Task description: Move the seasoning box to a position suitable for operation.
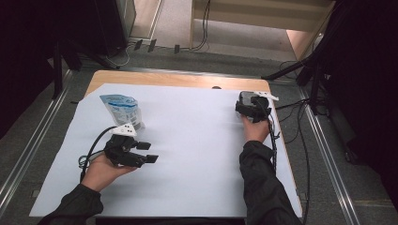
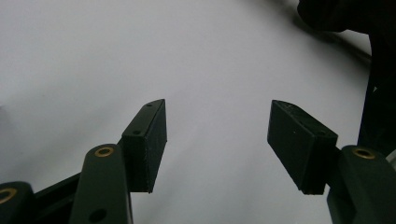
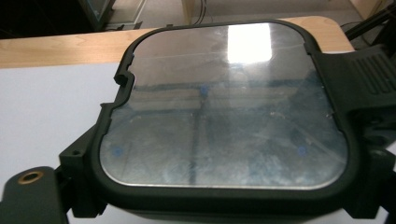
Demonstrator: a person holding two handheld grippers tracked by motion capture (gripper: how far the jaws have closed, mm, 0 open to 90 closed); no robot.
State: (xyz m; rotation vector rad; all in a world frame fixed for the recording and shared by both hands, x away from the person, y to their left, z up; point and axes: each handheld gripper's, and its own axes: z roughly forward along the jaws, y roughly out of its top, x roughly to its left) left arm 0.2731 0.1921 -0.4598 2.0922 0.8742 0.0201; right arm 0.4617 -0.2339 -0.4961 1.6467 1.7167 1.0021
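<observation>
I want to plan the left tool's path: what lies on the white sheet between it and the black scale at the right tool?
Nothing: in the high view the white sheet is bare between the left tool and the black scale.

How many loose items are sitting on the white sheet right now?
2. A blue-and-white pouch lies at the sheet's far left, just beyond the left claw. A dark box with a shiny lid sits at the far right edge, at the right claw.
</observation>
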